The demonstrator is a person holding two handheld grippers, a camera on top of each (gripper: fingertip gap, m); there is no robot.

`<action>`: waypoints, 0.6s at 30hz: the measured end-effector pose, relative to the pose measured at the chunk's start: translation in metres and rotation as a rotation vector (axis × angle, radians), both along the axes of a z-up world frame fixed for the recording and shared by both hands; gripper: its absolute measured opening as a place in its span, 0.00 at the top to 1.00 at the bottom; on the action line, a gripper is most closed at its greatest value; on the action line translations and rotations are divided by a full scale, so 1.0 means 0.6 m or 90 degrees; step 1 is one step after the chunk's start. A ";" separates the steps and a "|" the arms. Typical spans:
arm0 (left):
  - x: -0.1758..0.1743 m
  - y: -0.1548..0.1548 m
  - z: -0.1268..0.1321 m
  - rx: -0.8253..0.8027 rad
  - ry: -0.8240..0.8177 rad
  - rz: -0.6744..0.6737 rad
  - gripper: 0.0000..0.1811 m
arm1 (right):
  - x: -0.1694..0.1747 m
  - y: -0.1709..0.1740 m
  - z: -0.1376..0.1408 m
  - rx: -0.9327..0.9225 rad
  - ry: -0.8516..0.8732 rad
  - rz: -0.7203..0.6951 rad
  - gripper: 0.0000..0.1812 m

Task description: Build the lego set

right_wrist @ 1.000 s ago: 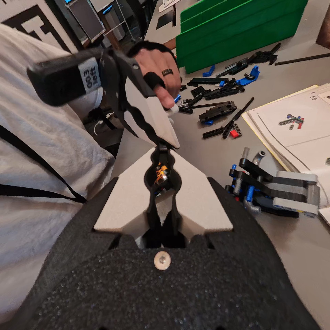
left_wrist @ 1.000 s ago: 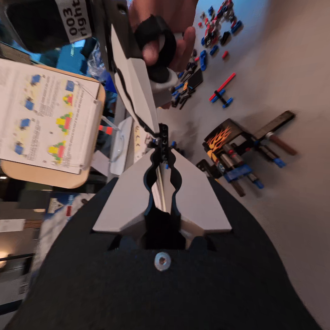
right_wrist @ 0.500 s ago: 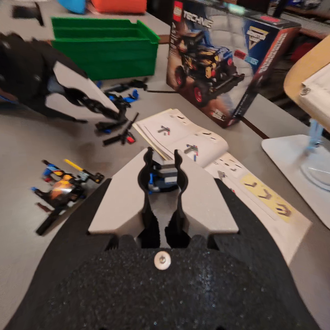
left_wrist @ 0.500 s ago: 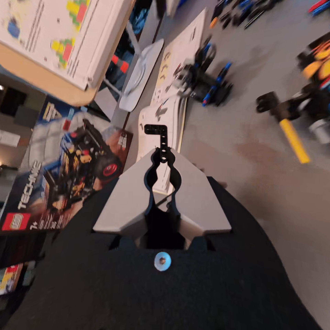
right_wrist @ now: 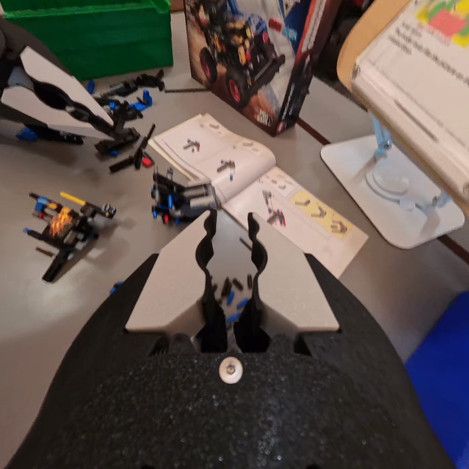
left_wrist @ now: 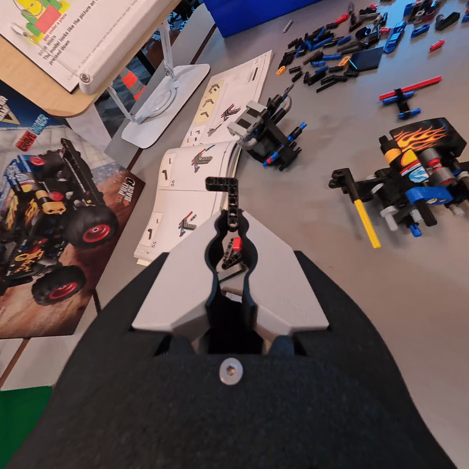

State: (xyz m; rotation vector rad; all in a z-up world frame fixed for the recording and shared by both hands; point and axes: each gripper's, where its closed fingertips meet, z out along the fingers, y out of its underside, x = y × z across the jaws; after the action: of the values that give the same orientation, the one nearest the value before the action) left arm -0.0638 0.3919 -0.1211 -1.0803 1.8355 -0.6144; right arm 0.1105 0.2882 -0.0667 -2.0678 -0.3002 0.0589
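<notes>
My left gripper (left_wrist: 233,218) is shut on the end of a black L-shaped beam (left_wrist: 231,193) and holds it above the open instruction booklet (left_wrist: 189,177). My right gripper (right_wrist: 232,220) is open and empty above the table, over several small black and blue pins (right_wrist: 232,288). A grey and black sub-assembly (left_wrist: 269,138) lies by the booklet; it also shows in the right wrist view (right_wrist: 181,198). A flame-decorated sub-assembly (left_wrist: 421,162) with a yellow axle (left_wrist: 366,223) lies to the right and shows in the right wrist view (right_wrist: 64,228). The left gripper (right_wrist: 61,106) shows at upper left there.
Several loose black, blue and red parts (left_wrist: 332,58) lie at the back. A red axle with blue pieces (left_wrist: 406,95) lies near them. The set's box (left_wrist: 50,215), a paper stand's white base (left_wrist: 165,106), a green bin (right_wrist: 96,38) and a blue bin (right_wrist: 444,368) ring the table. Left tips to right tips: about 20 centimetres.
The two grippers met at the black beam a second ago and have moved apart. My right gripper has opened and drawn back. My left gripper keeps the beam and has swung over the booklet.
</notes>
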 end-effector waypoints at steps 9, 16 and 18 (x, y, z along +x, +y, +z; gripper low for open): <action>0.003 -0.006 -0.020 -0.027 0.024 0.002 0.97 | -0.029 -0.090 -0.159 -0.145 -0.028 0.071 0.87; 0.002 -0.006 -0.027 -0.038 0.043 -0.002 0.97 | -0.041 -0.090 -0.180 -0.188 -0.031 0.096 0.90; 0.000 -0.006 -0.023 -0.036 0.042 -0.002 0.97 | -0.039 -0.089 -0.190 -0.204 -0.054 0.089 0.89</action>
State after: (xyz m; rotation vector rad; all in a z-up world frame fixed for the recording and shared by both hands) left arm -0.0636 0.3881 -0.1351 -1.1472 1.8861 -0.6420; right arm 0.0871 0.2347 -0.1809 -2.3675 -0.5159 0.1100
